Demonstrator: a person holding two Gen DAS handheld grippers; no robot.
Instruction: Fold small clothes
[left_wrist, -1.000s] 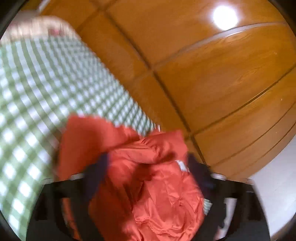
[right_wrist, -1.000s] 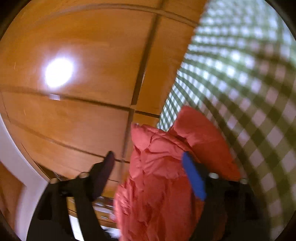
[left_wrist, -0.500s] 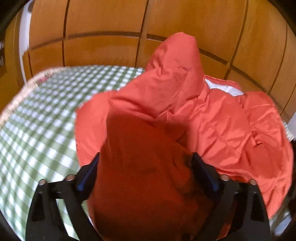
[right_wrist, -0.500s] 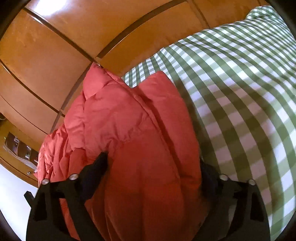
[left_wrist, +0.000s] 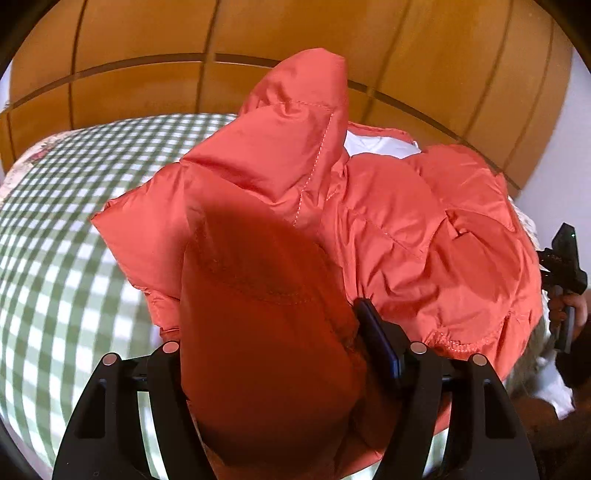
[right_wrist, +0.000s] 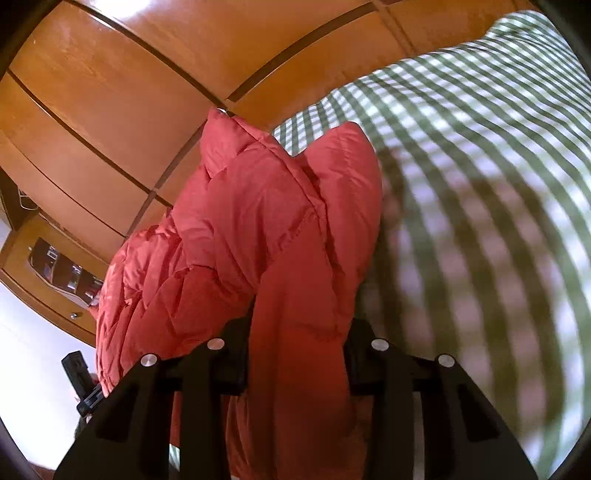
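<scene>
A small orange-red puffer jacket (left_wrist: 388, 221) with a hood lies bunched on the green-and-white checked bedspread (left_wrist: 66, 229). My left gripper (left_wrist: 273, 332) is shut on a thick fold of the jacket, which fills the space between the fingers and hides the left one. In the right wrist view my right gripper (right_wrist: 295, 332) is shut on another part of the jacket (right_wrist: 258, 221), which drapes over the jaws. The right gripper's body also shows at the right edge of the left wrist view (left_wrist: 561, 254). A bit of white lining (left_wrist: 376, 144) shows near the collar.
A wooden panelled wardrobe (left_wrist: 258, 44) stands right behind the bed. The checked bedspread (right_wrist: 480, 184) stretches to the right of the jacket in the right wrist view. A wooden dresser (right_wrist: 48, 273) and white wall sit at the left. The left gripper's body (right_wrist: 79, 376) shows low left.
Both grippers have swung from facing the wardrobe to facing the bed, bringing the jacket down onto the bedspread. Their jaws have narrowed on the fabric.
</scene>
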